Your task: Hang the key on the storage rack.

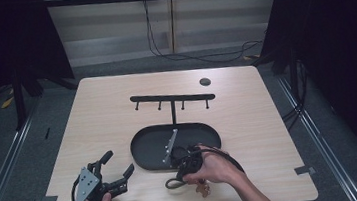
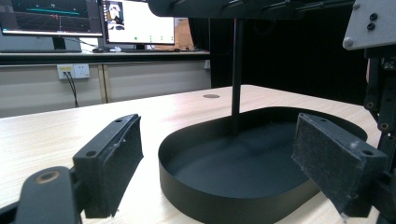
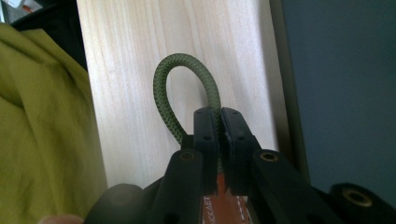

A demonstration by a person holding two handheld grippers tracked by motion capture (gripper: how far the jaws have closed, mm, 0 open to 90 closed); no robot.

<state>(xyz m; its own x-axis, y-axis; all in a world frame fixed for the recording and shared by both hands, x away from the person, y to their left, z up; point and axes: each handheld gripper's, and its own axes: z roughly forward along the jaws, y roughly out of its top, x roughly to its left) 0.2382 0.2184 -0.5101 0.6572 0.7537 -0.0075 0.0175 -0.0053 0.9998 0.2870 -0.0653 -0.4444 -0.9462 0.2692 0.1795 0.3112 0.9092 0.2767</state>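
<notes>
High view: right gripper point(image 1: 177, 177) at the near edge of the table point(image 1: 106, 103), just in front of the black tray point(image 1: 144, 154), jaws pinched on a keychain's green cord loop point(image 1: 171, 183); the hook rack point(image 1: 172, 98) above the tray is bare, so hanging is judged not yet done. Left gripper view: left gripper point(image 2: 219, 158) jaws wide and empty, tray ahead between them. Right gripper view: jaws clamped on the loop point(image 3: 180, 93), which arcs beyond the fingertips, with a brown leather tag point(image 3: 224, 205) behind them.
</notes>
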